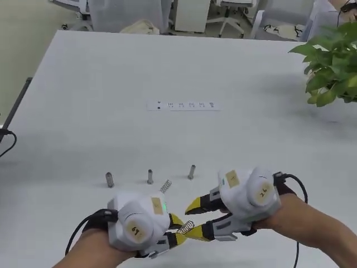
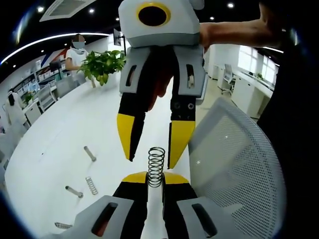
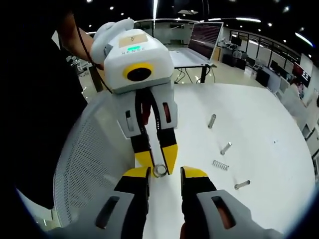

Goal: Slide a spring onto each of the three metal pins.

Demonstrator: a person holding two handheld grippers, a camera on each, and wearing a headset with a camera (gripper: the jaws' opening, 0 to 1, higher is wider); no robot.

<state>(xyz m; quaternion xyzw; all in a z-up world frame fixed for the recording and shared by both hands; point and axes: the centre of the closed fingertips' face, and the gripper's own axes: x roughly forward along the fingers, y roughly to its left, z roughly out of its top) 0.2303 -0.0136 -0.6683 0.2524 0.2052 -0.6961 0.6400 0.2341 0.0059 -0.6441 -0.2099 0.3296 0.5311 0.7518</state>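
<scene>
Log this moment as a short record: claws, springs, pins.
left claw: shut on the held spring
right claw: open, tips flanking the held spring's free end, not closed on it
loose spring: lying on the table, between the middle and right pins
left pin: upright, bare
middle pin: upright, bare
right pin: upright, bare
springs on pins: none yet
</scene>
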